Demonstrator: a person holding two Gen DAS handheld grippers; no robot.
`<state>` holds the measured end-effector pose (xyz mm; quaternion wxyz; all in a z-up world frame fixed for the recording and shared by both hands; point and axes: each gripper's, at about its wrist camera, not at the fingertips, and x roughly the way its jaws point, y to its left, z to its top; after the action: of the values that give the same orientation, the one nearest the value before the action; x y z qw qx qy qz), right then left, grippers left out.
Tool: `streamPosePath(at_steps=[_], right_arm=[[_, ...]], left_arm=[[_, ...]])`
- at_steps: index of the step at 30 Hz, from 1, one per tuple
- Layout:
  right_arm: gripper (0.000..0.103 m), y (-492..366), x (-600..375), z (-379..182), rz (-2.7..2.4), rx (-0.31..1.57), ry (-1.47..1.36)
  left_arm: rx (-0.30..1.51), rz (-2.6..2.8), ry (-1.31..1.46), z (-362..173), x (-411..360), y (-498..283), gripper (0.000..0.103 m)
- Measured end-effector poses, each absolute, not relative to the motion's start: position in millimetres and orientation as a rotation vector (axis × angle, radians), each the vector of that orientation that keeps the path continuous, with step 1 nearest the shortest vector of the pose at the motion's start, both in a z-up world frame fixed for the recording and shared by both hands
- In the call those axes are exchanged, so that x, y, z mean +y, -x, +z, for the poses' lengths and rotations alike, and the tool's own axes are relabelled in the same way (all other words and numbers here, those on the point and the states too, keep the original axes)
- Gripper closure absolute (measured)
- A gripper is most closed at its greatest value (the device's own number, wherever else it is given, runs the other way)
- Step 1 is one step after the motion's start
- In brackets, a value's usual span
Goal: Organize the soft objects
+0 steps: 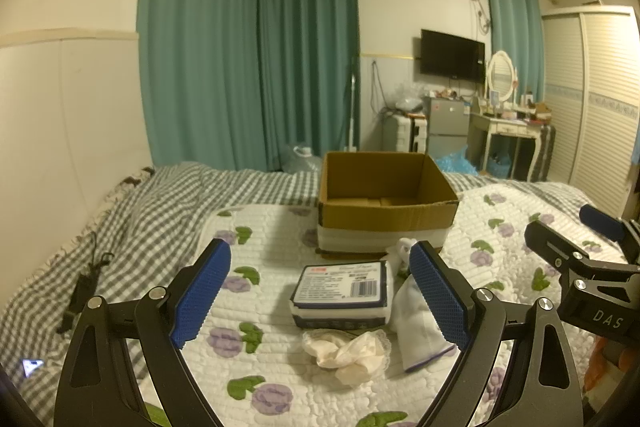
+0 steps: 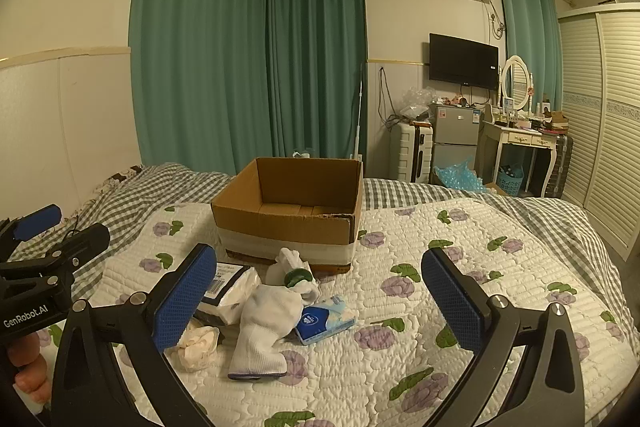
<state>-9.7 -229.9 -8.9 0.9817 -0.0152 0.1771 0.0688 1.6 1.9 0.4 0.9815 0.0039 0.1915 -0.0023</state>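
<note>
Both claws released, jaws spread wide, holding nothing: left claw (image 1: 320, 291) above the wrapped pack (image 1: 340, 293), right claw (image 2: 320, 299) above the white sock (image 2: 262, 331). Soft items lie clustered on the floral quilt (image 2: 460, 239) just in front of the cardboard box (image 2: 288, 211): pack, sock, crumpled cream cloth (image 1: 350, 351), blue tissue packet (image 2: 326, 319). Box open-topped, its near wall beside the pile. Bare quilt to the right, gingham sheet (image 1: 120, 223) left and behind.
</note>
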Motion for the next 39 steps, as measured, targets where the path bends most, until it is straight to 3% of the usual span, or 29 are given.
streamPosePath(at_steps=[39], right_arm=[[0.000, 10, -229, -15, 0.138, 0.367, 0.037]], left_arm=[[0.385, -0.005, -0.008, -2, 3, -1, 0.011]])
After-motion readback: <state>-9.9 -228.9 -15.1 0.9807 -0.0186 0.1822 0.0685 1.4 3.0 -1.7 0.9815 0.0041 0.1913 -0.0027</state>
